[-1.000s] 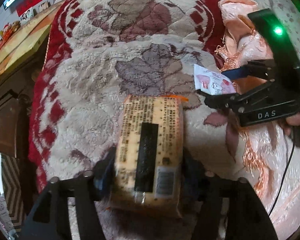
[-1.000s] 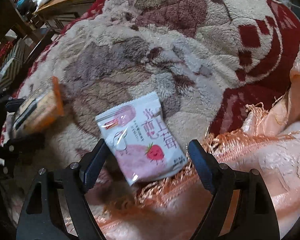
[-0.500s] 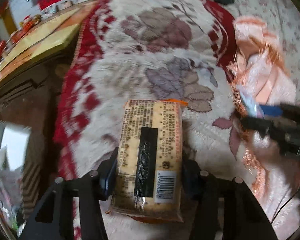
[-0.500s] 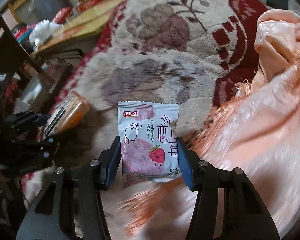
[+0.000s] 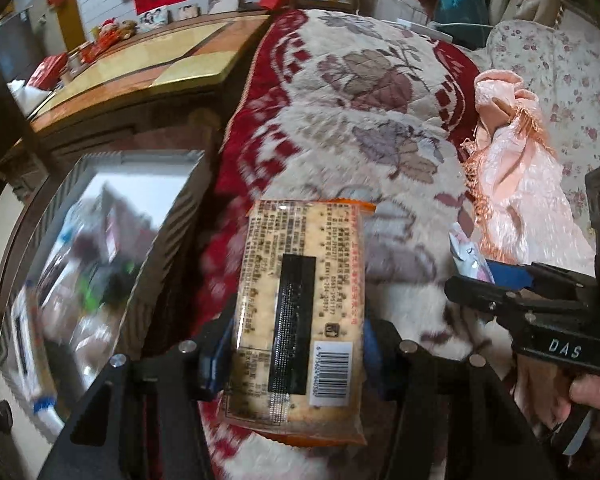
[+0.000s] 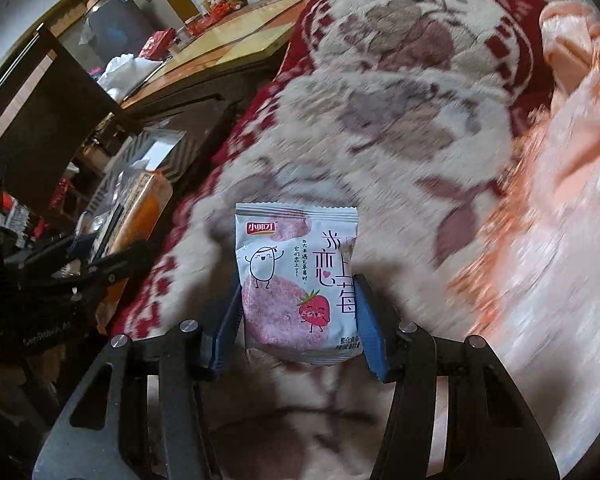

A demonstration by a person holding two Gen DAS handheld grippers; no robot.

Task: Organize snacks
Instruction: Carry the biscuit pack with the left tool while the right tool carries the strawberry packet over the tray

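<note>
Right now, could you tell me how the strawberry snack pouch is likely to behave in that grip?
The strawberry snack pouch looks puffy and thin-walled, so probably light and crushable. Its glossy film may slip between the right hand-held gripper pads. The pictured round cakes suggest fragile contents.

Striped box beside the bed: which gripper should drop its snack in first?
Left, probably. The left gripper holds the cracker pack near the striped box, at the blanket's edge. The right gripper, gripping the strawberry packet, is farther over the blanket, with the left gripper between.
</note>
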